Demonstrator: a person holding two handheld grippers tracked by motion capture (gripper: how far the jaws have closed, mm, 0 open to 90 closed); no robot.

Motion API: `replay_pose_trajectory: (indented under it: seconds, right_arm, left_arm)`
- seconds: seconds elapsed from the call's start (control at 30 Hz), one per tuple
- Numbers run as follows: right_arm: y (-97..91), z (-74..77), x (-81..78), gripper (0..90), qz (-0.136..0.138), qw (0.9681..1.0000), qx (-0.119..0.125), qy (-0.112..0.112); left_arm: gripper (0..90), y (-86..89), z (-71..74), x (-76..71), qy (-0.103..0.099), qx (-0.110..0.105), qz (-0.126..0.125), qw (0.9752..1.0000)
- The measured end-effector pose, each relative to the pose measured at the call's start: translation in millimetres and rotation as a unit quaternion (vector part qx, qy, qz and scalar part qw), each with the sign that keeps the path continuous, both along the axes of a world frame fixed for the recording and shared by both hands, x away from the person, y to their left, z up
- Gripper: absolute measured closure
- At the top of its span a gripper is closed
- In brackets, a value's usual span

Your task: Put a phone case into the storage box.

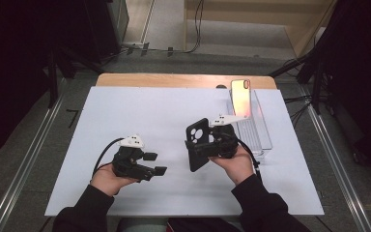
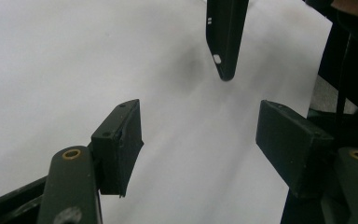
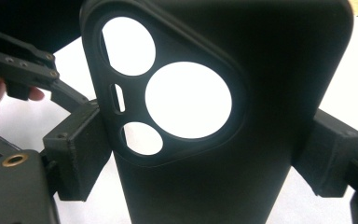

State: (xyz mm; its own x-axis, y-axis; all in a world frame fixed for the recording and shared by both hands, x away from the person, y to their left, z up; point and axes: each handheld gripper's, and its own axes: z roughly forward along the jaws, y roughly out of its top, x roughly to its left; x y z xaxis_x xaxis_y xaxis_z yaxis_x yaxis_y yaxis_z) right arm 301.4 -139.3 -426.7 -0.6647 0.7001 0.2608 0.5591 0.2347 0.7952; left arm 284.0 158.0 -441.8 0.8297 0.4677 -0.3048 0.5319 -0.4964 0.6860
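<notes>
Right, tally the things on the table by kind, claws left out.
Phone case: 1
Phone: 1
Clear tray: 1
White mat: 1
Total: 4

My left claw [image 1: 157, 163] hangs low with jaws apart (nothing between them); my right claw [image 1: 195, 145] is clamped, wrist raised

White sheet [image 1: 140, 111] covers most of wooden tabletop [image 1: 174, 79]. Far right — clear plastic tray [image 1: 261, 135] w/ a phone [image 1: 241, 98] leaning in it, shiny back up.
</notes>
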Motion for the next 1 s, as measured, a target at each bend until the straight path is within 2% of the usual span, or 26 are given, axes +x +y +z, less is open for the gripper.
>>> replay_pose_trajectory:
  seconds: [0.2,0.37,0.8,1.0]
  right_arm:
    - [-4.7,3.7,3.0,12.9,0.001,1.0,0.003,-0.001]
    - [-11.4,9.4,5.6,12.9,-0.005,1.0,0.008,-0.002]
    - [-27.1,29.3,10.0,12.9,-0.025,0.9996,0.009,-0.006]
    - [-37.6,37.6,12.7,13.0,-0.036,0.9992,0.011,-0.008]
  left_arm:
    - [31.7,10.9,-9.2,0.0,0.012,0.002,-0.009,0.9999]
    - [31.6,18.8,-14.8,-4.8,0.009,0.014,-0.01,0.9998]
    - [31.6,35.8,-14.6,-9.3,0.004,0.022,0.033,0.9992]
    - [31.7,37.6,-13.8,-8.8,0.021,0.01,0.051,0.9985]
